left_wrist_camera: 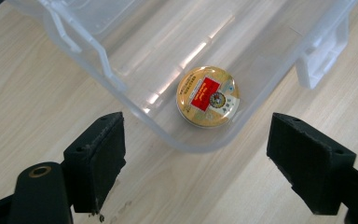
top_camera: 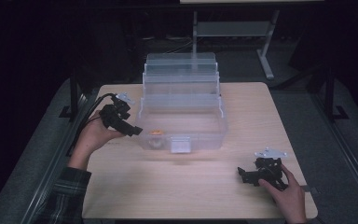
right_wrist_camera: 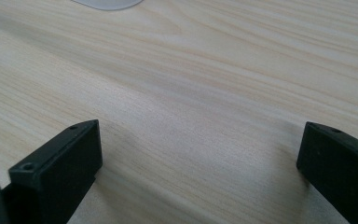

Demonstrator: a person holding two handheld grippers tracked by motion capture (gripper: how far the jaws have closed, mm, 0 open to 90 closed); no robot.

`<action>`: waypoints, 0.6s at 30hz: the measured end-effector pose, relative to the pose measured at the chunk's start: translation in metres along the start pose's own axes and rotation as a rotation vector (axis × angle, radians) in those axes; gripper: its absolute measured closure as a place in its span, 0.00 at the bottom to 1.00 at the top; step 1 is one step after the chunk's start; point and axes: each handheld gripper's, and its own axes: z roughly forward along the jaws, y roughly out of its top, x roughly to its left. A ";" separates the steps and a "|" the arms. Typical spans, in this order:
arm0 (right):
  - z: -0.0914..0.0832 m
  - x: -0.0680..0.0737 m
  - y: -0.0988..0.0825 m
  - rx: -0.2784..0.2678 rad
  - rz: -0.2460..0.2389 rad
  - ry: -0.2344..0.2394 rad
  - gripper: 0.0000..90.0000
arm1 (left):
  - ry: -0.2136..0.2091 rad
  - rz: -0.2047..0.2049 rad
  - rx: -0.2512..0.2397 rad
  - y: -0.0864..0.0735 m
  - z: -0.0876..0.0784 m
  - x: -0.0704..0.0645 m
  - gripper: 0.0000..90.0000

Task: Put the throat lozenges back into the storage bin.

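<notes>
Left gripper view, spread fingers point(left_wrist_camera: 95, 154) near tin point(left_wrist_camera: 208, 96) in box point(left_wrist_camera: 98, 51), right gripper point(right_wrist_camera: 200, 168) spread over table point(right_wrist_camera: 191, 70)

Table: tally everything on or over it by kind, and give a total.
Clear plastic box, lid open: 1
Round gold tin with a red label, inside the box: 1
Black hand-held tools, both open and empty: 2, the left tool and the right tool
Total: 4
</notes>
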 end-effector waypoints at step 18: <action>0.000 0.000 0.000 0.000 0.001 0.000 0.00 | 0.037 -0.043 -0.150 -0.069 0.002 -0.027 0.19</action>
